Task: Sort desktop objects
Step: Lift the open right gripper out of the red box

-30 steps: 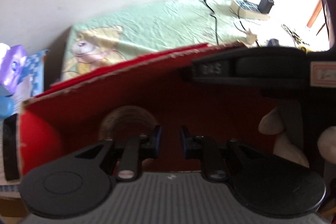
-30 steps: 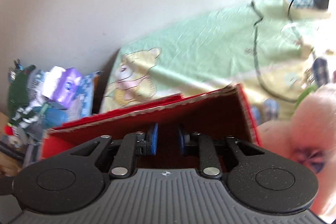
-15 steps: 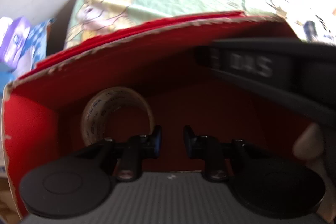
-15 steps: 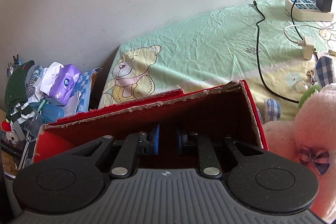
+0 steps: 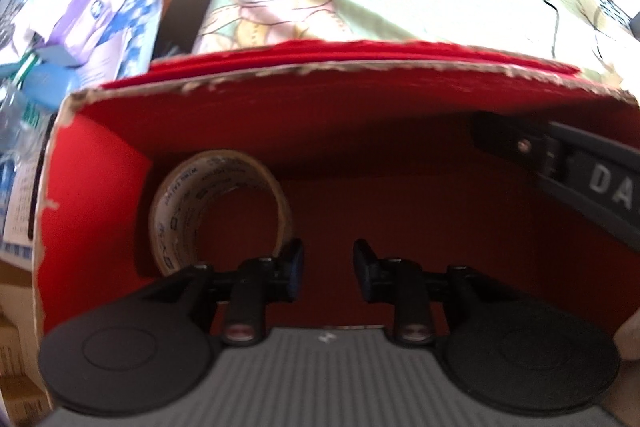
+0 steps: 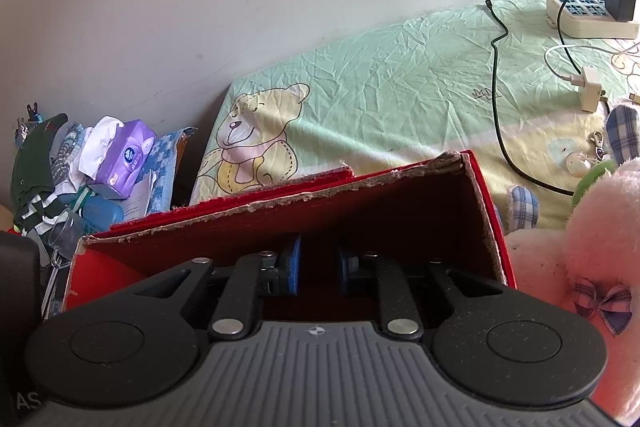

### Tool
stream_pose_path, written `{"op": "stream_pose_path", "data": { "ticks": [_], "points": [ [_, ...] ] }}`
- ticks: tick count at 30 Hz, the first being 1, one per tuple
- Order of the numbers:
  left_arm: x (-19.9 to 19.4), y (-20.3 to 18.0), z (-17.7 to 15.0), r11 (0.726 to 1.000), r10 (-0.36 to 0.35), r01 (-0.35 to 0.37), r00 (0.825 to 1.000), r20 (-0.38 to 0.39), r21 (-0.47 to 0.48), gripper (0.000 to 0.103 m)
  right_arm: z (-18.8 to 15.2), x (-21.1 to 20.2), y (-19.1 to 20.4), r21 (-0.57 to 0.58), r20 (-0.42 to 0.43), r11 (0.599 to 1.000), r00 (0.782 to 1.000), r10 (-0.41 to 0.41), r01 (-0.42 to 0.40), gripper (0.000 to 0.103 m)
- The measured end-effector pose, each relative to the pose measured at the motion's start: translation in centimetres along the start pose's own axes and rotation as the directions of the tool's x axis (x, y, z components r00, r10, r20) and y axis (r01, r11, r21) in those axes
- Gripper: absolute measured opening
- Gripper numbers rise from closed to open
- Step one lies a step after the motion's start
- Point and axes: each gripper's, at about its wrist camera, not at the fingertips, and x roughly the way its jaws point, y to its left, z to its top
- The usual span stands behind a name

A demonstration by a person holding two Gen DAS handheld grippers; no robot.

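A red cardboard box (image 5: 100, 195) with torn edges fills the left wrist view. A roll of tan tape (image 5: 218, 211) stands on edge inside it at the left. My left gripper (image 5: 329, 263) points down into the box just right of the roll. Its jaws are opening and nothing is between them. The right gripper's black body (image 5: 592, 183) reaches into the box from the right. In the right wrist view my right gripper (image 6: 318, 267) sits inside the same box (image 6: 486, 211), its blue pads (image 6: 290, 267) a small gap apart with nothing between them.
The box rests on a green bear-print sheet (image 6: 400, 79). A pink plush toy (image 6: 580, 247) lies right of the box. A black cable (image 6: 498, 99), a white adapter (image 6: 590, 95) and a power strip (image 6: 588, 15) lie far right. A purple tissue pack (image 6: 126, 157) tops clutter at the left.
The left gripper has tipped down deeper into the box, so the tape roll shows more fully, and its jaws have spread wider. The right gripper has stayed in place.
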Motion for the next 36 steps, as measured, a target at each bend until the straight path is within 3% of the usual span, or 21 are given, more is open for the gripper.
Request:
{"op": "stream_pose_path", "data": {
  "ticks": [6, 13, 36],
  "points": [
    [-0.3, 1.0, -0.2, 0.997, 0.021, -0.022, 1.0, -0.014, -0.076, 0.034, 0.0, 0.1, 0.0, 0.002, -0.002, 1.0, 1.0, 0.0, 0.0, 0.021],
    [-0.3, 2.4, -0.3, 0.987, -0.012, 0.004, 0.999, -0.046, -0.16, 0.033, -0.1, 0.1, 0.0, 0.003, -0.001, 1.0, 1.0, -0.001, 0.001, 0.021],
    [-1.2, 2.1, -0.9, 0.991, -0.018, 0.013, 0.999, -0.031, -0.136, 0.038, -0.3, 0.6, 0.0, -0.02, -0.028, 1.0, 1.0, -0.011, 0.01, 0.022]
  ]
}}
